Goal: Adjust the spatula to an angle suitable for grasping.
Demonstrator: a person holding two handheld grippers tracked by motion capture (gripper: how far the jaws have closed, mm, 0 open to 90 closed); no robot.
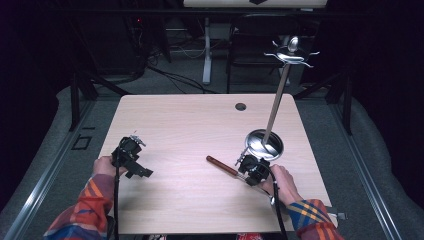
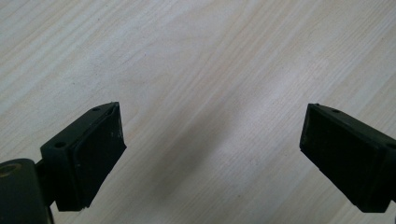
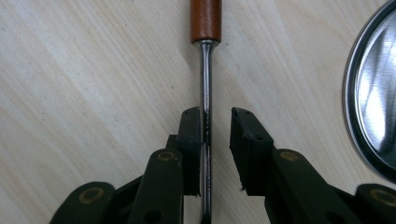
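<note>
Wooden table (image 1: 190, 130), left tool (image 2: 212, 154) spread wide, right tool (image 3: 215, 149) slightly parted around utensil shaft (image 3: 205, 93), unclamped

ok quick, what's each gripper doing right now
left gripper: open, nothing between its pads.
right gripper: slightly open around the utensil's metal shaft, not clamped.

Light wooden table (image 1: 180, 125), on it a wooden-handled metal utensil (image 1: 222, 165) beside a round-based steel stand (image 1: 265, 142).

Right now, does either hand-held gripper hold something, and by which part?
Nothing is held. The right hand-held gripper has the utensil's metal shaft between its jaws, against one pad only, below the wooden handle. The left hand-held gripper is open.
</note>
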